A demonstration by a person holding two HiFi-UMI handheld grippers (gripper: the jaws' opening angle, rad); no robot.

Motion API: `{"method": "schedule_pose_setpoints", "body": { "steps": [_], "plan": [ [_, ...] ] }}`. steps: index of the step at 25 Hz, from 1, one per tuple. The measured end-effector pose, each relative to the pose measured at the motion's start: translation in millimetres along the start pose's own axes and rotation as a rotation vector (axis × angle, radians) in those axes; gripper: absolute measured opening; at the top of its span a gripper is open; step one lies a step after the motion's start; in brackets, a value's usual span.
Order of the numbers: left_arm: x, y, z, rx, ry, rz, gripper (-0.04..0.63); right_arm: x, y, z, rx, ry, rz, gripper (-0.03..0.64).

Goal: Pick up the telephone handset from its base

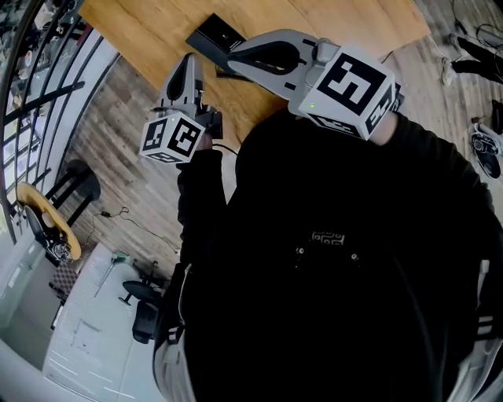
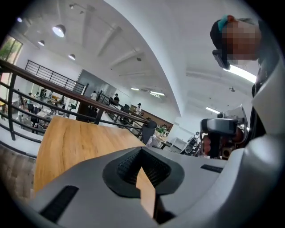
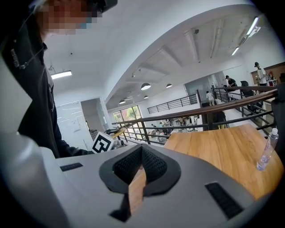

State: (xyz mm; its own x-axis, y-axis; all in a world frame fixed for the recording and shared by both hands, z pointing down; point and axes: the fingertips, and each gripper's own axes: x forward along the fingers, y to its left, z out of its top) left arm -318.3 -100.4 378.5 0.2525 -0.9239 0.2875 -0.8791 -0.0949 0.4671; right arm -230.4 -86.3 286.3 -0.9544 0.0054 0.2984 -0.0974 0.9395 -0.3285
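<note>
A flat black device (image 1: 215, 34), probably the telephone, lies on the wooden table (image 1: 157, 23) near its front edge; I cannot make out the handset separately. My left gripper (image 1: 189, 61) hangs over the table's edge, just left of and nearer than the device, jaws shut with nothing between them. My right gripper (image 1: 233, 57) points at the device from the right, its tips close beside it, also shut and empty. In both gripper views only bare tabletop shows beyond the shut left gripper (image 2: 142, 154) and right gripper (image 3: 141, 153); the device is hidden there.
A clear plastic bottle (image 3: 266, 153) stands on the table to the right. A dark metal railing (image 3: 196, 116) runs behind the table, with a lower floor beyond. A black stool (image 1: 78, 184) and office chair (image 1: 143, 310) stand on the floor at left.
</note>
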Motion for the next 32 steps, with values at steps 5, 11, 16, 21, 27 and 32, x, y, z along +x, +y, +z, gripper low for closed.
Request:
{"method": "schedule_pose_setpoints", "body": {
  "steps": [5,11,16,21,27,32],
  "plan": [
    [5,23,-13,-0.035,0.026,0.004,0.005,-4,1,-1,0.010,0.008,-0.022,0.015],
    [11,40,-30,-0.009,0.071,-0.024,0.006,-7,2,-5,0.021,0.016,-0.027,0.015],
    [11,56,-31,0.029,0.095,-0.034,0.006,-9,4,-7,0.022,0.026,-0.024,0.015],
    [17,65,-48,0.046,0.146,-0.057,0.005,-10,5,-8,0.025,0.028,-0.013,0.015],
    [20,84,-78,-0.038,0.160,-0.138,0.006,-12,4,-14,0.037,0.034,-0.016,0.015],
    [23,96,-102,-0.103,0.181,-0.194,0.006,-14,5,-18,0.042,0.045,-0.014,0.015]
  ]
}}
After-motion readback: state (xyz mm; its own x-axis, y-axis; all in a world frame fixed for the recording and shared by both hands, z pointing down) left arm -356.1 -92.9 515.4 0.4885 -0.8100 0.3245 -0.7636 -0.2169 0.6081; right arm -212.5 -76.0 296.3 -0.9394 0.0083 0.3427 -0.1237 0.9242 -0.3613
